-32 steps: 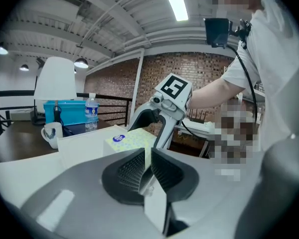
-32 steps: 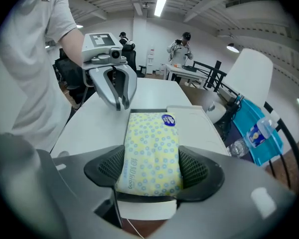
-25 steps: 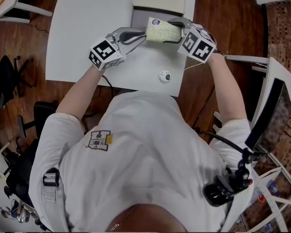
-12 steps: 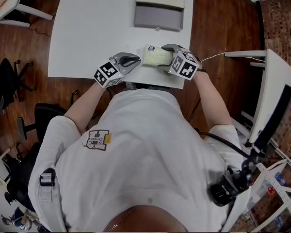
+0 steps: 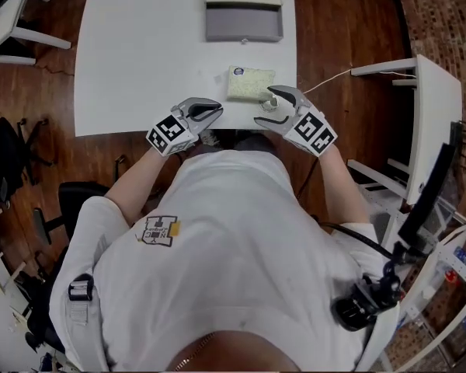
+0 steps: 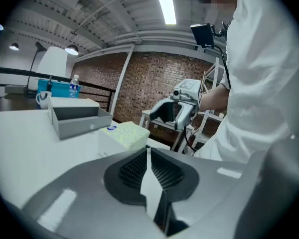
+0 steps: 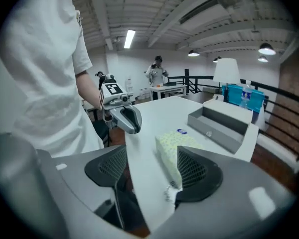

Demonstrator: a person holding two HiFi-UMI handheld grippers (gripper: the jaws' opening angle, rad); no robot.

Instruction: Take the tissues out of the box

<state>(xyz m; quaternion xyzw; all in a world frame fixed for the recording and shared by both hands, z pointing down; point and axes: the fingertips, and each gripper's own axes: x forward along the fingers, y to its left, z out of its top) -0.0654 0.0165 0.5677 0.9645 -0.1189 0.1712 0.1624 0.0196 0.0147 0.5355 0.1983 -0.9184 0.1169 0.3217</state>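
Note:
The pale, speckled tissue pack lies flat on the white table, close to its front edge. My right gripper is just in front of the pack, and its jaws are closing without pressing on anything. In the right gripper view the pack lies ahead by the right pad, and a small white bit sits at that pad's tip. My left gripper is shut and empty at the table's front edge, left of the pack.
A grey open box stands at the table's far edge. A white cable runs off the table's right side. Another white table is at the right, with dark chairs at the left on the wooden floor.
The pack, held up between the grippers a second ago, now lies on the table. My right gripper has let it go, and both grippers have drawn back to the front edge.

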